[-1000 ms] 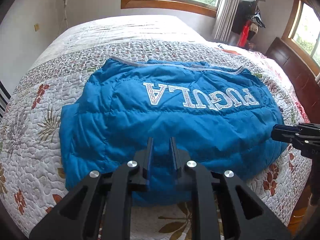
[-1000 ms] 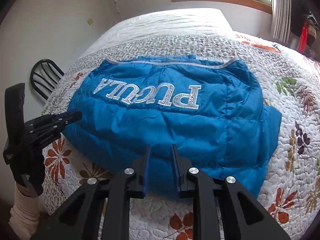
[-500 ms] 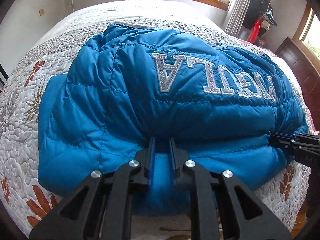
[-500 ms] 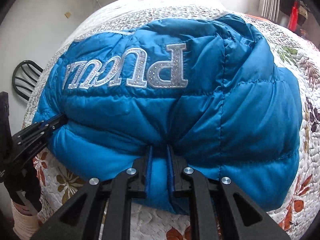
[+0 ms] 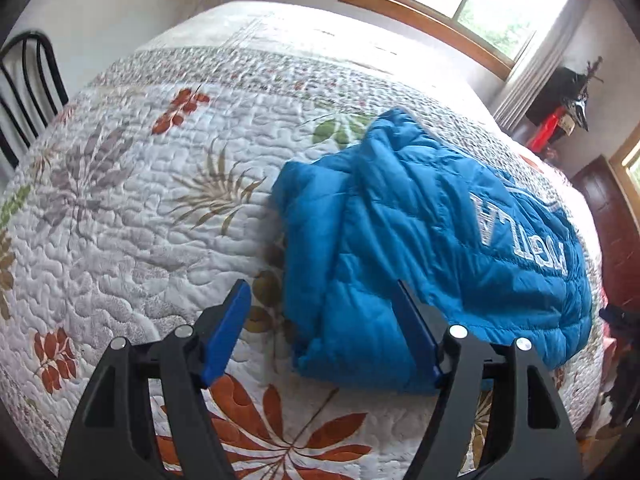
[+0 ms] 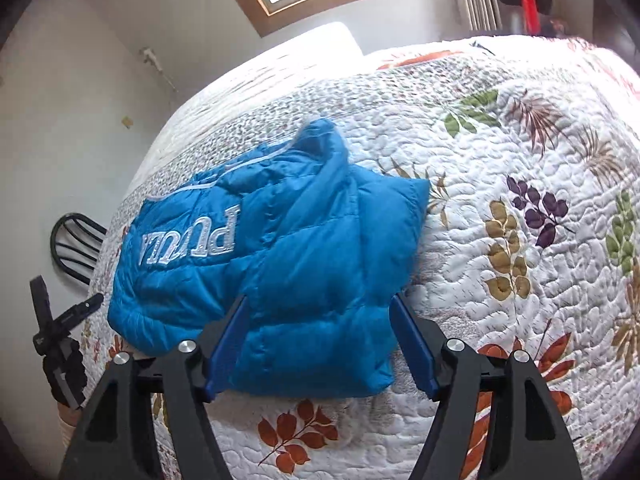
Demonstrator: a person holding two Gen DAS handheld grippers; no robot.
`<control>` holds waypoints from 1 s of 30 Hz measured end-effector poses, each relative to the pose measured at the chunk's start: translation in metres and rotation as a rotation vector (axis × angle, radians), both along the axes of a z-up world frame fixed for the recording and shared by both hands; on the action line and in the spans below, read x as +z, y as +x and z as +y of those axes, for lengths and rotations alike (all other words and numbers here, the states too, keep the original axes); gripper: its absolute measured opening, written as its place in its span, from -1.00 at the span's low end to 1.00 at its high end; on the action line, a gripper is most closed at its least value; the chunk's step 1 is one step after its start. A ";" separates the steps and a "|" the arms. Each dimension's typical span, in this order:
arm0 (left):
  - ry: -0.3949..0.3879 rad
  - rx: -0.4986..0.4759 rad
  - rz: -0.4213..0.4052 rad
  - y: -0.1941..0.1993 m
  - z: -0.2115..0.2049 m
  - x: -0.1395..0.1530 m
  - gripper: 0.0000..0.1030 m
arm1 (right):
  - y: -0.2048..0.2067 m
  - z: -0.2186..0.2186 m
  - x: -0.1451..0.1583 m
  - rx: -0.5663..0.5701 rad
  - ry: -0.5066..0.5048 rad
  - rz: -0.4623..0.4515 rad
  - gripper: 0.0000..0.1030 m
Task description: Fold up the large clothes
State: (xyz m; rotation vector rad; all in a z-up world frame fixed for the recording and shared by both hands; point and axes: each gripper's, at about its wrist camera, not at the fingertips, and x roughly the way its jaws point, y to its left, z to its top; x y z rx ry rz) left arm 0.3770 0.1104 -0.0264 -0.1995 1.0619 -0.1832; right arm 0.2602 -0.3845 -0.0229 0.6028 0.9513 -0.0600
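A blue puffer jacket [image 5: 420, 232] with silver lettering lies folded on the floral quilt [image 5: 140, 200]. My left gripper [image 5: 320, 286] hovers over the jacket's left end. Its jaws are opening wide, with the jacket's near left corner below and between them and no pad pressing on it. In the right wrist view the jacket [image 6: 280, 248] sits at centre left. My right gripper [image 6: 318, 298] is over its near right corner, jaws also opening, the pads clear of the fabric. The left gripper [image 6: 90, 304] shows at the far left edge of that view.
The quilt [image 6: 520, 200] spreads bare to the left of the jacket in the left wrist view and to its right in the right wrist view. A black chair [image 5: 28, 80] stands beside the bed. Dark wooden furniture [image 5: 612, 232] lies past the bed's right side.
Both grippers were shut on the jacket's near hem and carried it forward over the jacket. Now both have let go and opened; the left has swung left, the right to the right.
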 end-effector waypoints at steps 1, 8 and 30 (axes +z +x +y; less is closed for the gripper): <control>-0.032 0.014 0.020 0.004 0.010 -0.006 0.40 | 0.002 -0.007 -0.007 -0.005 0.031 0.002 0.45; -0.223 -0.063 0.068 0.024 0.012 -0.033 0.37 | 0.024 -0.023 -0.048 -0.015 0.174 0.022 0.51; -0.255 -0.140 -0.036 0.039 -0.032 0.004 -0.75 | 0.047 0.006 -0.024 0.090 0.203 -0.070 -0.62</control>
